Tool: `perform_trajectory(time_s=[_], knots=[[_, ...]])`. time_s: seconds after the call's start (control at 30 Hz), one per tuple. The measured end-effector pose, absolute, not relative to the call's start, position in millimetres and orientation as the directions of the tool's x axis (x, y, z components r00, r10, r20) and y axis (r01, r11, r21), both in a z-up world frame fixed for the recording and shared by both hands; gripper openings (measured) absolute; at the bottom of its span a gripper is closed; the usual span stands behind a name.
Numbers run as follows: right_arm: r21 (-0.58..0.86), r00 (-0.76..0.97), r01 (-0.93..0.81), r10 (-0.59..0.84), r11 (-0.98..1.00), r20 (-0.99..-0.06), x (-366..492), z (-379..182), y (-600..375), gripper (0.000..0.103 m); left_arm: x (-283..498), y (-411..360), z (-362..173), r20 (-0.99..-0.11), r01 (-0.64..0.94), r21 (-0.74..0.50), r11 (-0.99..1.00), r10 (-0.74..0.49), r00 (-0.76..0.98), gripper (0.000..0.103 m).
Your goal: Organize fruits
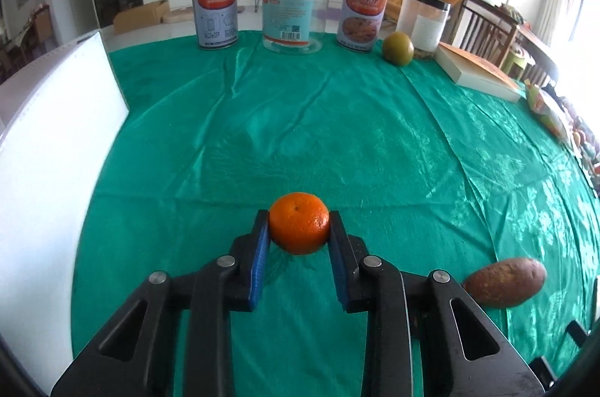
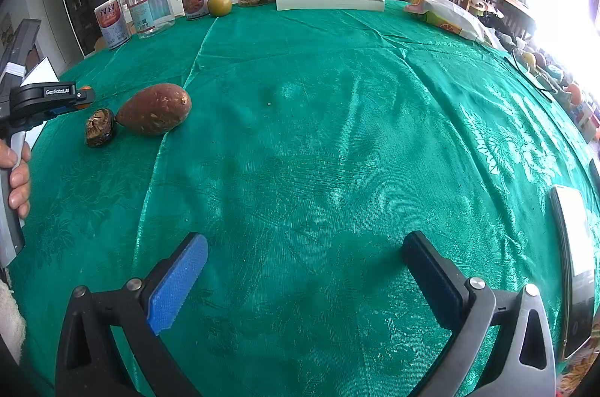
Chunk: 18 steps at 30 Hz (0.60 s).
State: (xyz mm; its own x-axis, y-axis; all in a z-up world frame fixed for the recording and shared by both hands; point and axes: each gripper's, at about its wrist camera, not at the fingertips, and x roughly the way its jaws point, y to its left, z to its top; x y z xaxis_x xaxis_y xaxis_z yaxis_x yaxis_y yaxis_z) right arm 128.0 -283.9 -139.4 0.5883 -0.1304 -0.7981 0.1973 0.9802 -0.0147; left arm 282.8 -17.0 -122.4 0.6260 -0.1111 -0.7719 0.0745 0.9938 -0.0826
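On the far left a flat white board (image 1: 48, 172) stands at the edge of the shiny green tablecloth (image 1: 337, 134). The left gripper (image 1: 299, 228), black with blue pads, is squeezed tight on a small round orange tangerine (image 1: 299, 222). One pad presses on each side of the fruit, near the front edge of the cloth. In the right wrist view a hand (image 2: 17, 172) holds this gripper's handle at the left edge.

Just to the right of the left gripper lies a brown, egg-shaped fruit with pale spots (image 1: 504, 281). A small dark wrinkled fruit (image 2: 99, 127) touches its end.

At the back of the table stand two tall tins with red labels (image 1: 215, 9), with a clear plastic jar with a gold lid (image 1: 296, 7) between them. A round yellow-green fruit (image 1: 397, 48) sits just beside the tin on the right. Next comes a clear jar with a black lid (image 1: 423, 22), then a thick white book (image 1: 476, 71).

The right gripper (image 2: 305, 269) is wide open over bare cloth and holds nothing.
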Motion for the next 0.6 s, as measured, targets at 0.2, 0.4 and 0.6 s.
perform_trajectory(time_s=[0.2,0.4,0.6], knots=[[-0.015,0.588,0.197,-0.131,0.98,-0.798,127.9,-139.4,-284.0,0.103,197.8,-2.6,-113.9,-0.813,0.135,-0.15,0.979,-0.2,0.547,0.03],[-0.015,0.588,0.197,-0.131,0.98,-0.798,127.9,-139.4,-284.2,0.103,145.9,4.6,-133.5,-0.818,0.162,-0.134,0.978,-0.202,0.539,0.034],[-0.015,0.588,0.197,-0.13,0.98,-0.798,127.6,-139.4,-284.2,0.103,143.4,5.8,-140.4,-0.792,0.135,-0.07,0.988,-0.137,0.595,0.088]])
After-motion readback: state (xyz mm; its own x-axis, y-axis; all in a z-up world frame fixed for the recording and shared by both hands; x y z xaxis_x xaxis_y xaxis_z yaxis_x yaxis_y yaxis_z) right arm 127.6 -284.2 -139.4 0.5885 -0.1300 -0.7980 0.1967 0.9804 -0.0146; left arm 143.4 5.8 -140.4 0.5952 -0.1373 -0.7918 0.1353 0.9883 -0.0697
